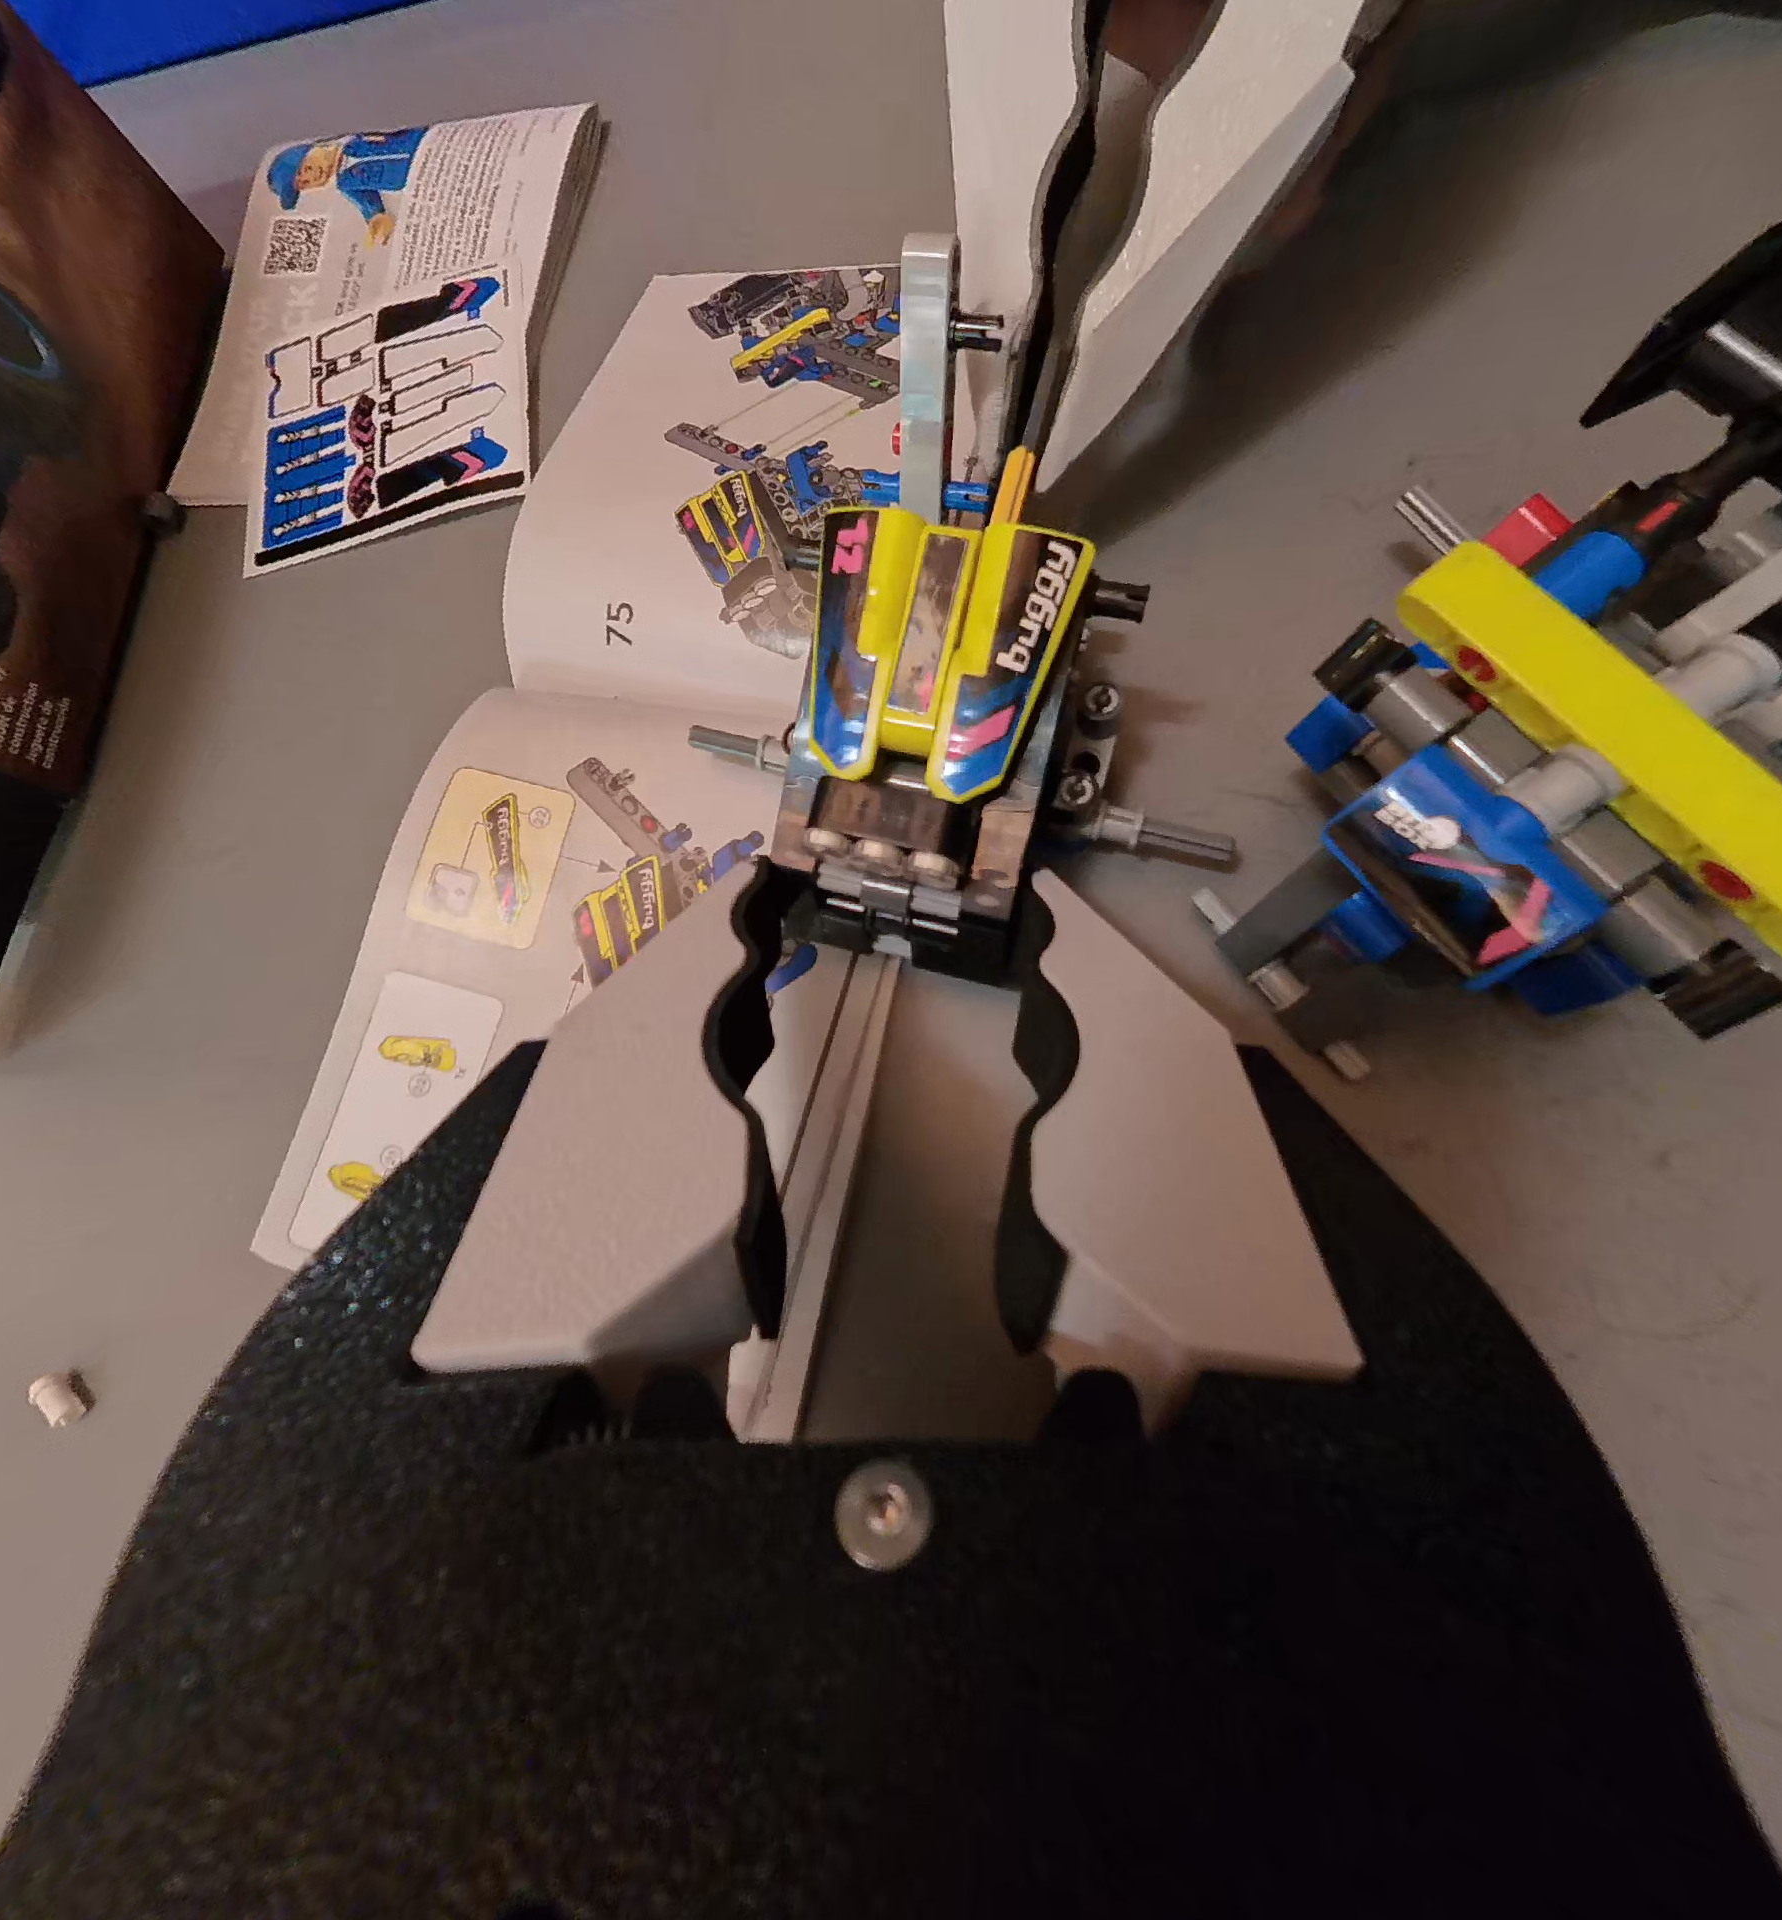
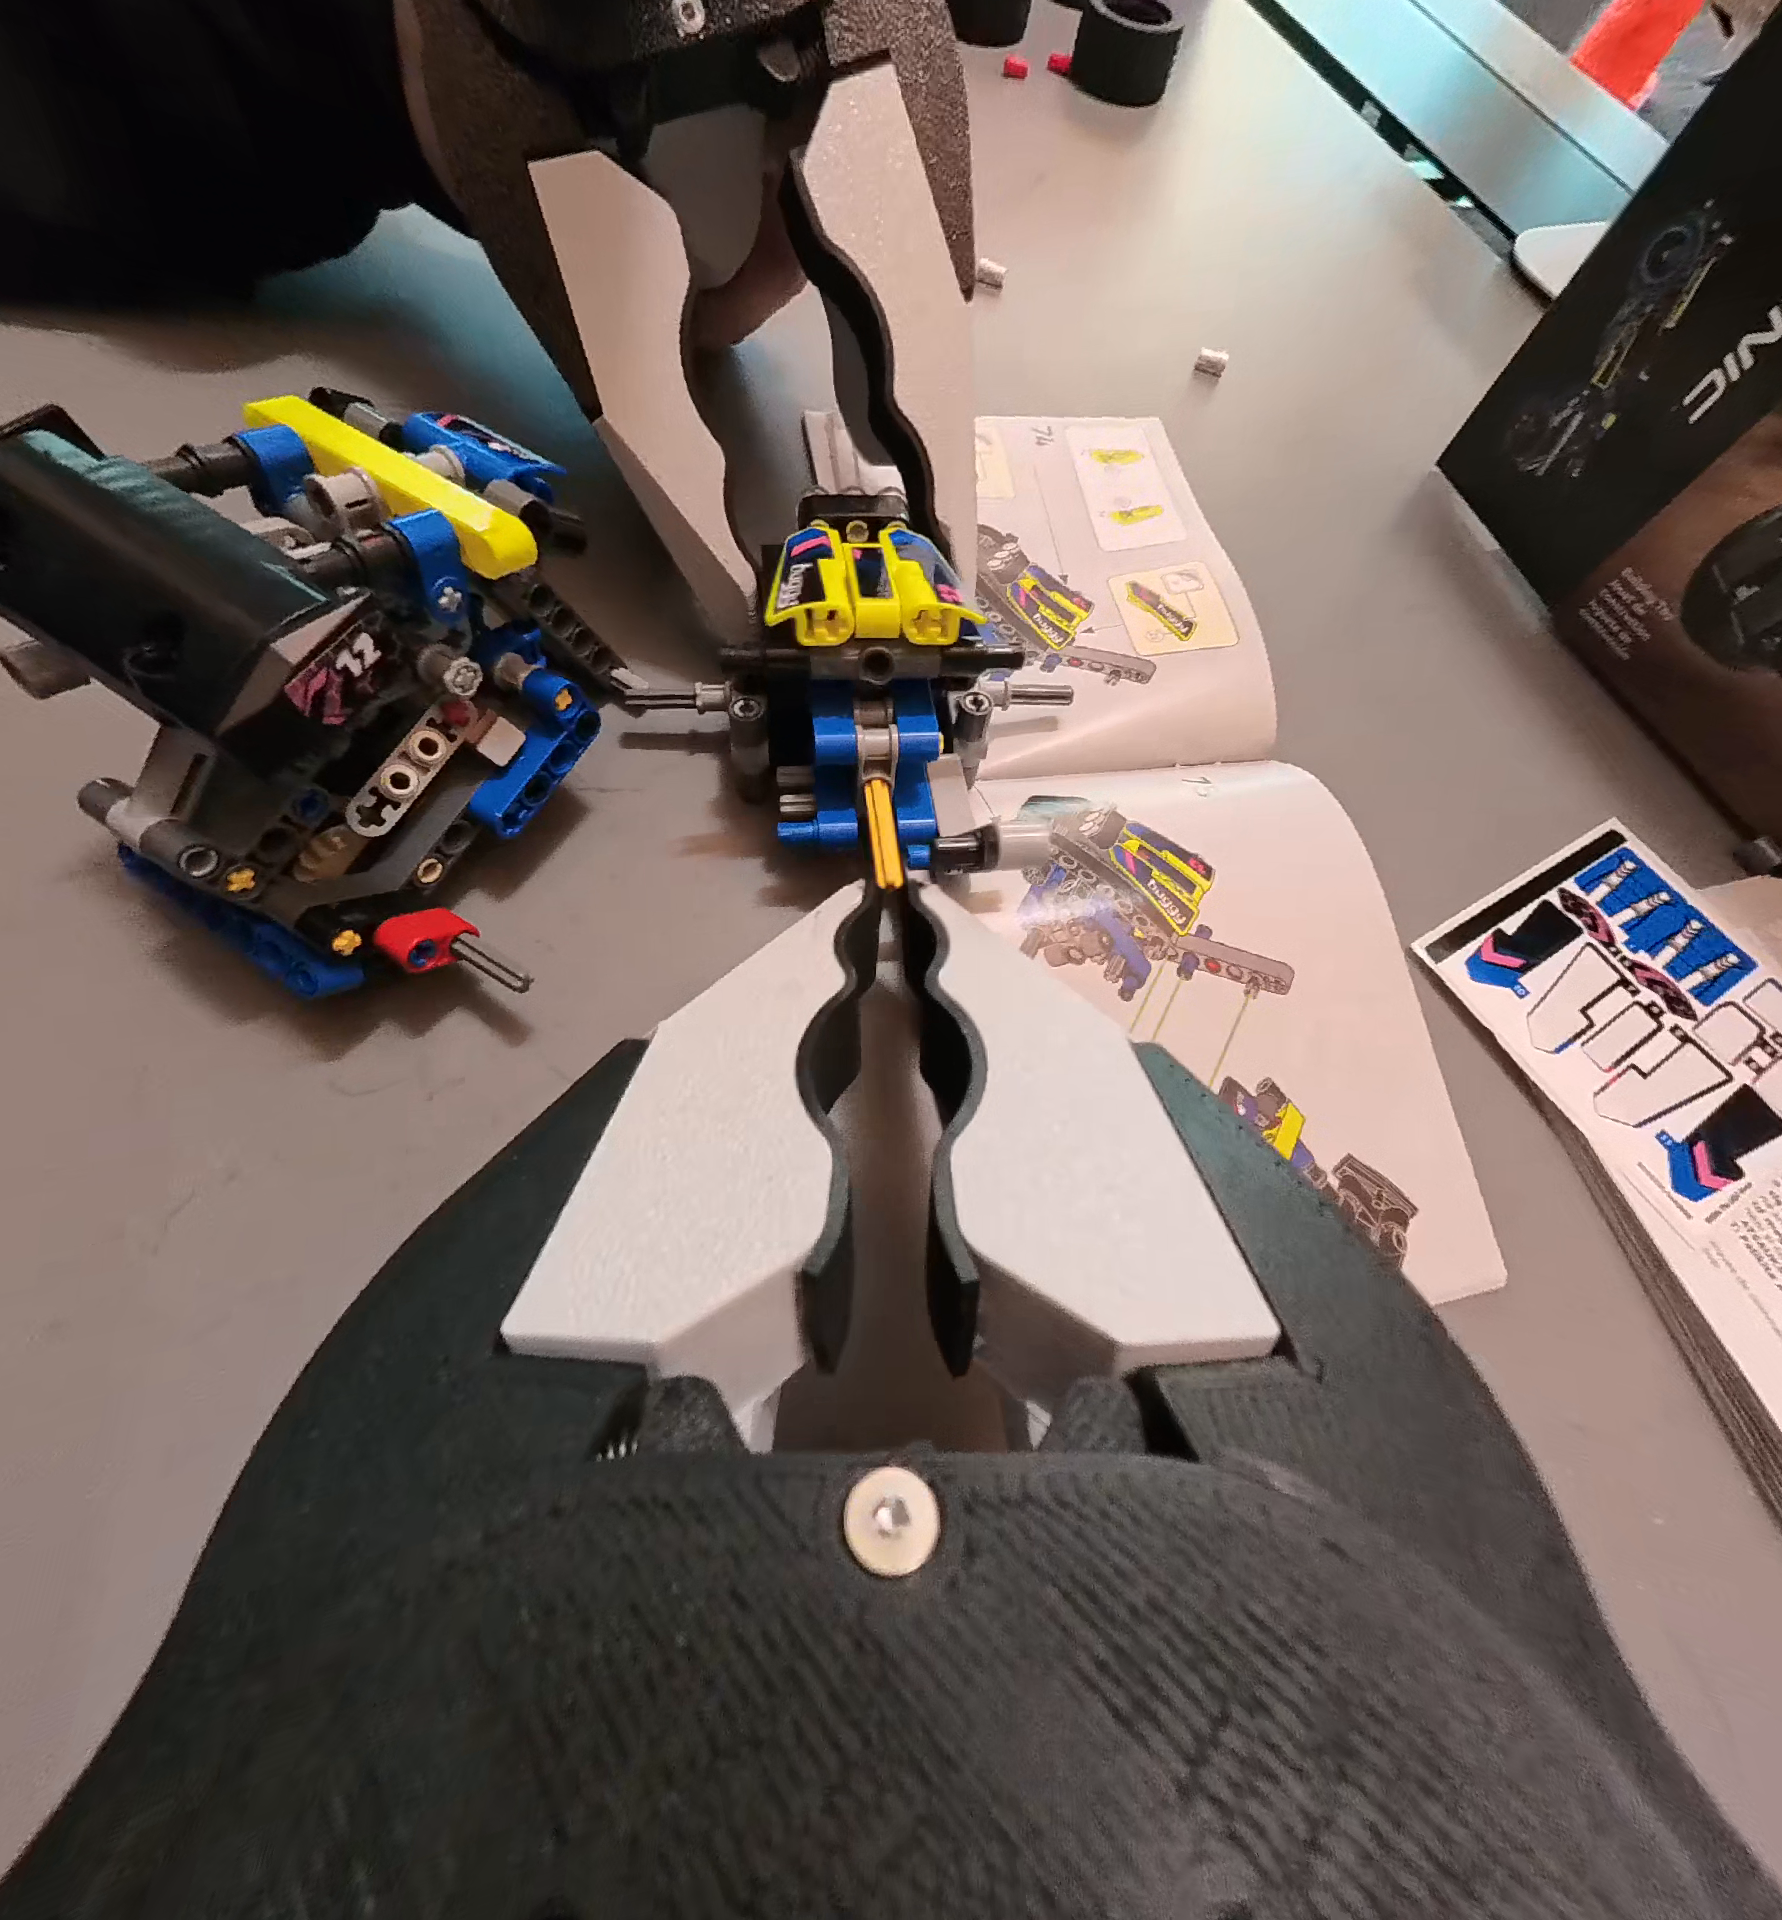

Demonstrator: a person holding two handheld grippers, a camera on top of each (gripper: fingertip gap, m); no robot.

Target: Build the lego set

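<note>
A small yellow, blue and black brick-built buggy front (image 1: pixel 944 644) sits on the grey table (image 1: pixel 243 831) over an open instruction booklet (image 1: pixel 596 582). My left gripper (image 1: pixel 892 914) is shut on the black end of this model, with both pads against its sides. The model also shows in the right wrist view (image 2: pixel 866 665), with the left gripper's fingers (image 2: pixel 918 436) behind it. My right gripper (image 2: pixel 882 909) is shut on a thin yellow axle (image 2: pixel 882 831) that sticks out of the model's blue rear. The axle (image 1: pixel 1012 483) and the right gripper's fingers (image 1: pixel 1157 260) also show in the left wrist view.
A second, larger blue, yellow and black model (image 2: pixel 295 665) lies beside the held one, on the right in the left wrist view (image 1: pixel 1552 790). A sticker sheet on a stack of booklets (image 2: pixel 1645 987), a dark product box (image 2: pixel 1697 468), black tyres (image 2: pixel 1126 47) and small loose pieces (image 1: pixel 61 1397) lie around. My right fingertips sit around 8 centimetres from my left ones.
</note>
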